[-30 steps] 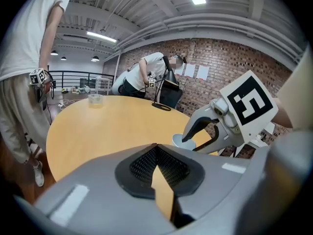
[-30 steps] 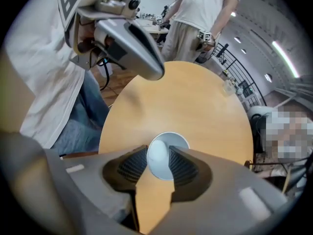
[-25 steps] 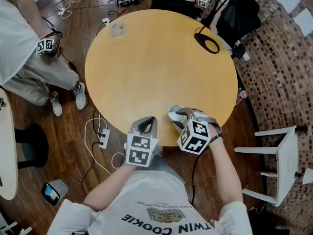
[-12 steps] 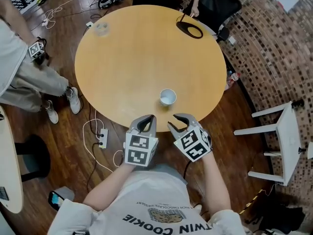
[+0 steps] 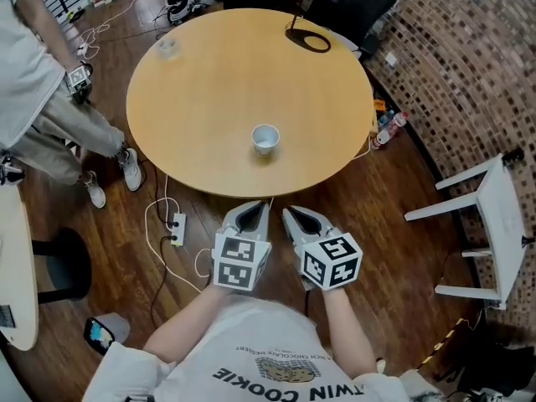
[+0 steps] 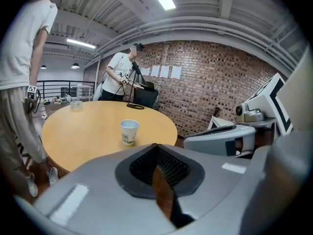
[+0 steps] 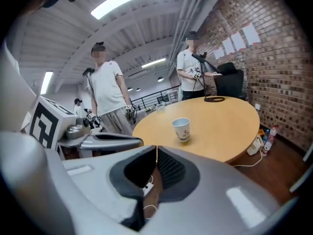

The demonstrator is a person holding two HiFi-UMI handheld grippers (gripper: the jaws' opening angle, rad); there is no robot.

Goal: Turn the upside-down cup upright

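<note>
The white paper cup (image 5: 265,138) stands upright, mouth up, on the round yellow table (image 5: 209,90), near its front edge. It also shows in the left gripper view as the cup (image 6: 129,131) and in the right gripper view as the cup (image 7: 181,129). Both grippers hang side by side over the wooden floor, off the table and well short of the cup. My left gripper (image 5: 251,217) is shut with nothing in it, its tips meeting (image 6: 156,148). My right gripper (image 5: 296,219) is also shut and empty (image 7: 156,151).
A black ring-shaped object (image 5: 308,40) and a small clear cup (image 5: 167,46) sit at the table's far side. A power strip with cables (image 5: 177,224) lies on the floor left of me. A white chair (image 5: 486,216) stands right. People stand at left and behind the table.
My right gripper let go of the cup, which stays upright on the table. Both grippers drew back off the table toward me, and the right jaws went from open to shut.
</note>
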